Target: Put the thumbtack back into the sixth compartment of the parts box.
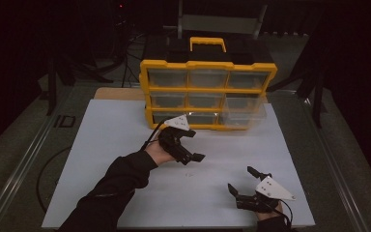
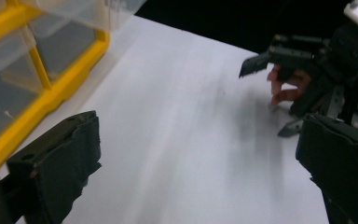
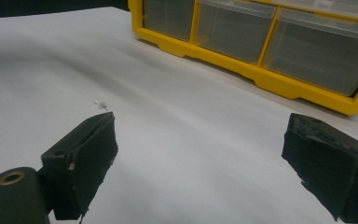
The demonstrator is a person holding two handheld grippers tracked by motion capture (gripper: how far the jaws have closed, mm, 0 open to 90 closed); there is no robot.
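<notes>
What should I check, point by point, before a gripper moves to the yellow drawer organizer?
1. Left gripper open and empty: ok.
2. Right gripper open and empty: ok.
3. Organizer upright on the white board: ok.
4. Path from the left gripper to the bottom drawers free: ok.
5. Bottom right drawer closed: not ok, it stands out from the frame.
6. Small white speck on the board, what it is: cannot tell.
</notes>
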